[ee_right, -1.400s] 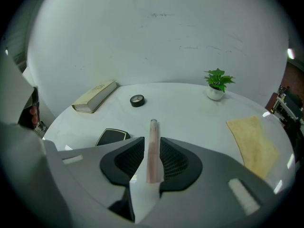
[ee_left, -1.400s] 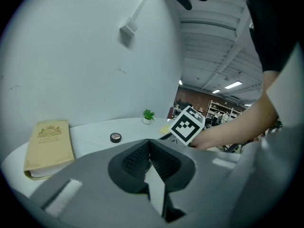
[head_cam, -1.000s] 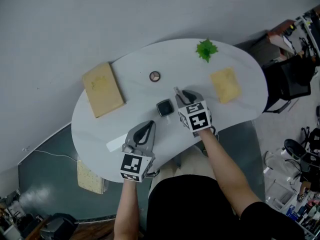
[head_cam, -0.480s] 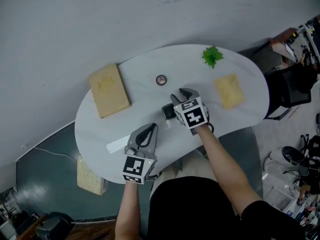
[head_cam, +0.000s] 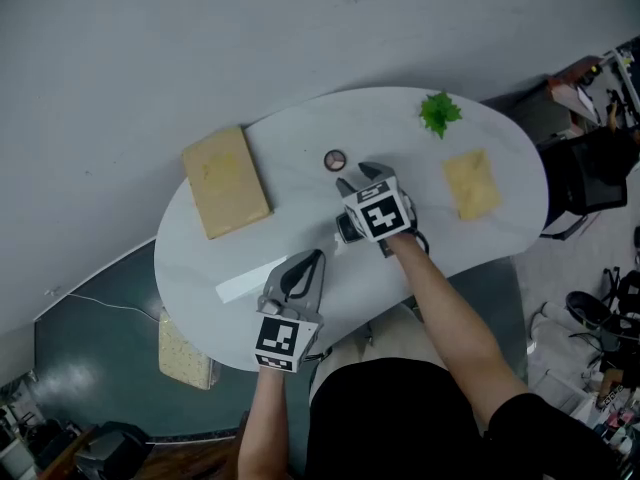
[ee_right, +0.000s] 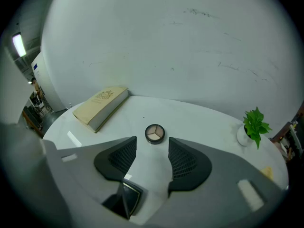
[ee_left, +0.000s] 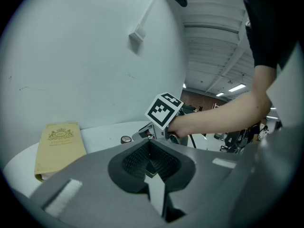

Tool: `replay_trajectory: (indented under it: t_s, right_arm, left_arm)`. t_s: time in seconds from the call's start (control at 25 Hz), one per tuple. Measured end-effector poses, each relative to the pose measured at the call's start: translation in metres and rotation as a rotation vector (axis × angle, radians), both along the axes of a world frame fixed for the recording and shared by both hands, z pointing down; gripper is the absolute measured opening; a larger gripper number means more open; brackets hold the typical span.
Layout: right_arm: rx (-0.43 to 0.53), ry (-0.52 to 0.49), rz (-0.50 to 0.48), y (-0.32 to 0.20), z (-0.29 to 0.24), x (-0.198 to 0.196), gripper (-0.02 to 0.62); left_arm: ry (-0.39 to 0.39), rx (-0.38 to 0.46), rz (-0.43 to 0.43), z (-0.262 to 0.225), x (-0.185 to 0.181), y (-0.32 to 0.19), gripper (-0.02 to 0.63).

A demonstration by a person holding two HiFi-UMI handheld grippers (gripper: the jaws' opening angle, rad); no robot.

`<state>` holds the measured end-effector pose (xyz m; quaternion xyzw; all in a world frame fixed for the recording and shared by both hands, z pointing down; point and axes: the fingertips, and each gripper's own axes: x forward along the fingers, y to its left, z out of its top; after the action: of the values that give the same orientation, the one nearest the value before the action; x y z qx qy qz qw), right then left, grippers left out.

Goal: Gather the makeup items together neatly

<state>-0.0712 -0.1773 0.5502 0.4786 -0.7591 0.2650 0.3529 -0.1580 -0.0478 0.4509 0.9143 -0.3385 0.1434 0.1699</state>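
A round compact [head_cam: 335, 160] with beige powders lies on the white table [head_cam: 300, 138]; the right gripper view has this round compact [ee_right: 155, 133] just beyond the jaw tips. A black square compact [head_cam: 346, 231] lies under my right gripper [head_cam: 358, 178], and shows low in the right gripper view as a black square compact [ee_right: 124, 198] behind the left jaw. My right gripper [ee_right: 152, 148] is open; its jaws have just been opening, with only bare table between them. My left gripper [head_cam: 308, 264] rests near the front edge; in its own view the left gripper [ee_left: 149, 156] is shut and empty.
A tan book [head_cam: 225, 180] lies at the table's left. A small green plant [head_cam: 439, 113] and a yellow pad [head_cam: 472, 184] are at the right. A black chair [head_cam: 585, 173] stands off the table's right end.
My right gripper has moved away from me, past the black square compact toward the round compact, and its jaws have spread wider. My left gripper has stayed put.
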Motion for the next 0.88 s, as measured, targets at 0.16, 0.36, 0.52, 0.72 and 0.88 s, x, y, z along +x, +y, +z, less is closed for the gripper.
replay_trajectory:
  t_s: [0.16, 0.36, 0.52, 0.72, 0.88]
  right_arm:
    - [-0.011, 0.010, -0.003, -0.013, 0.007, -0.004, 0.202]
    - [-0.019, 0.032, -0.002, -0.026, 0.018, -0.007, 0.212]
    - [-0.044, 0.041, 0.001, -0.031, 0.031, -0.009, 0.218]
    - [-0.057, 0.047, 0.003, -0.038, 0.042, -0.010, 0.227]
    - [-0.074, 0.049, -0.001, -0.040, 0.051, -0.013, 0.229]
  left_arm:
    - [0.007, -0.009, -0.005, 0.002, -0.003, -0.005, -0.003]
    - [0.005, -0.024, -0.007, 0.010, -0.007, -0.011, -0.003]
    - [0.004, -0.038, -0.009, 0.016, -0.010, -0.016, -0.003]
    - [0.001, -0.050, -0.011, 0.022, -0.012, -0.021, -0.003]
    - [0.003, -0.057, -0.012, 0.026, -0.012, -0.025, -0.003]
